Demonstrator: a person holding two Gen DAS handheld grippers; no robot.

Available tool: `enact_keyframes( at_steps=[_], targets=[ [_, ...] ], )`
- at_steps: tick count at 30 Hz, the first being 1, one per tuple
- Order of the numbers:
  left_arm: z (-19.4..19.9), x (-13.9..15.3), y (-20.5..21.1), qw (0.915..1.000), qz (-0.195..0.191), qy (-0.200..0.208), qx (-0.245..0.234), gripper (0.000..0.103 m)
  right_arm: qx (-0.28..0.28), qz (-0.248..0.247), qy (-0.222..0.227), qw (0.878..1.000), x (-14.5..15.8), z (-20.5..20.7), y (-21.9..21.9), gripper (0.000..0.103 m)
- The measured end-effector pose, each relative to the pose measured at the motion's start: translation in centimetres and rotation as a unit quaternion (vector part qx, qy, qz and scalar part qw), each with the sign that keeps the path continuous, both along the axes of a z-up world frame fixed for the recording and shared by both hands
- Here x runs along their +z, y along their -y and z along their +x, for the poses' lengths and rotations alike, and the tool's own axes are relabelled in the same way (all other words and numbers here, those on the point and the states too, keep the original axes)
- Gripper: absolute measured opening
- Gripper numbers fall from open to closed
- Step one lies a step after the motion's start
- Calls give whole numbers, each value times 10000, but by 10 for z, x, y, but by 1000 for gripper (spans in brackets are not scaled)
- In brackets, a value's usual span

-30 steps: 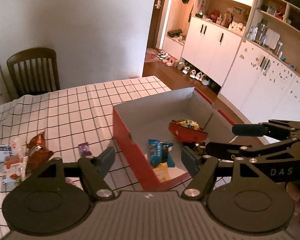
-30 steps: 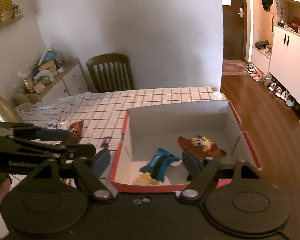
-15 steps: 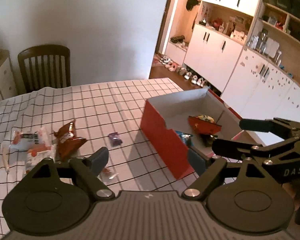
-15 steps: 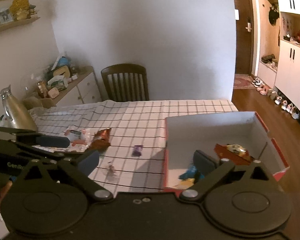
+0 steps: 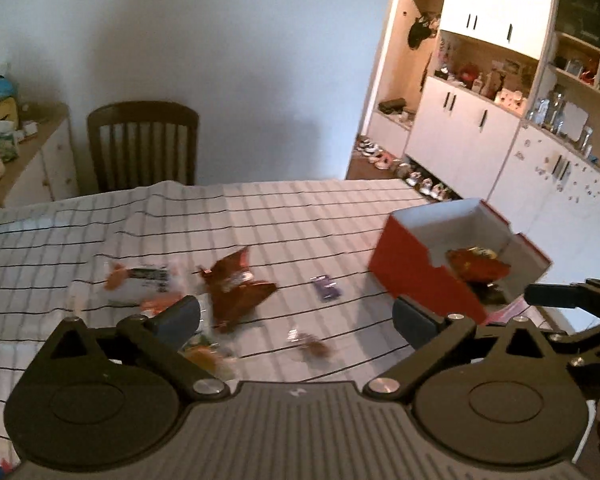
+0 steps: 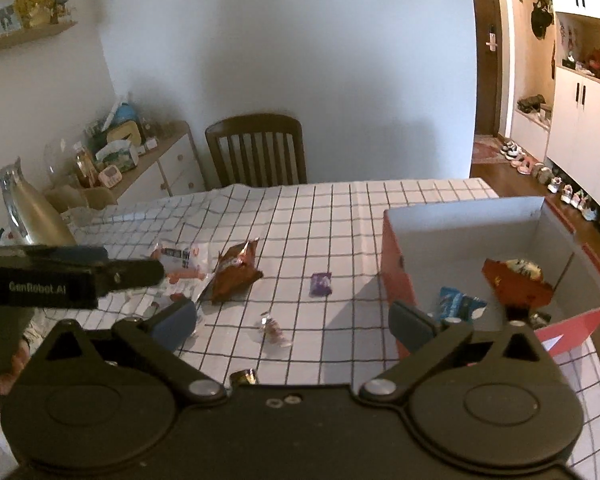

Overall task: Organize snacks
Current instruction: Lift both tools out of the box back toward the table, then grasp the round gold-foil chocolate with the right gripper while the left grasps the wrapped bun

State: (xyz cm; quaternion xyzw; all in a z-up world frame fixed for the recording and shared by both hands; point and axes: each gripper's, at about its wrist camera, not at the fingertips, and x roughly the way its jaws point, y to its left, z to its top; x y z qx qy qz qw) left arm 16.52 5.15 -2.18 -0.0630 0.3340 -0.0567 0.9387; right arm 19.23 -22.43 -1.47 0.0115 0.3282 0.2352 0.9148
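A red box (image 6: 392, 264) with a white inside stands at the table's right end; it also shows in the left wrist view (image 5: 416, 276). Inside lie a red-orange packet (image 6: 516, 280) and a blue packet (image 6: 458, 304). Loose on the checked cloth lie a brown packet (image 6: 234, 270), a white-and-orange packet (image 6: 178, 260), a small purple candy (image 6: 321, 284) and a small clear-wrapped candy (image 6: 272, 326). My left gripper (image 5: 296, 316) is open and empty above the loose snacks. My right gripper (image 6: 292, 318) is open and empty above the small candy.
A dark wooden chair (image 6: 256, 150) stands at the table's far side. A cluttered sideboard (image 6: 140, 160) and a metal flask (image 6: 24, 208) are at the left. White cupboards (image 5: 480, 136) and shoes line the right wall. A small gold-wrapped item (image 6: 244, 378) lies near the front edge.
Both grippers have swung left, away from the box and over the loose snacks. The box has slid to the right of both views. Both stay open and empty.
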Motion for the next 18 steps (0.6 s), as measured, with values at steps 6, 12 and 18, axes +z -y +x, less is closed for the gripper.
enact_keyframes(
  at_steps=[6,12,18],
  targets=[
    [-2,-29,-25,9995,14,-298,84,103,-101,-235,-98,9996,-28,-5,-29,99],
    [5,-69,-47,9970,-40,-688,350,103,93,-506,-294,9982,-57,-6,-59,94],
    [19,-98,-57,9930,-121,-954,680,103,293,-767,-522,9953,-82,0,-83,87]
  ],
)
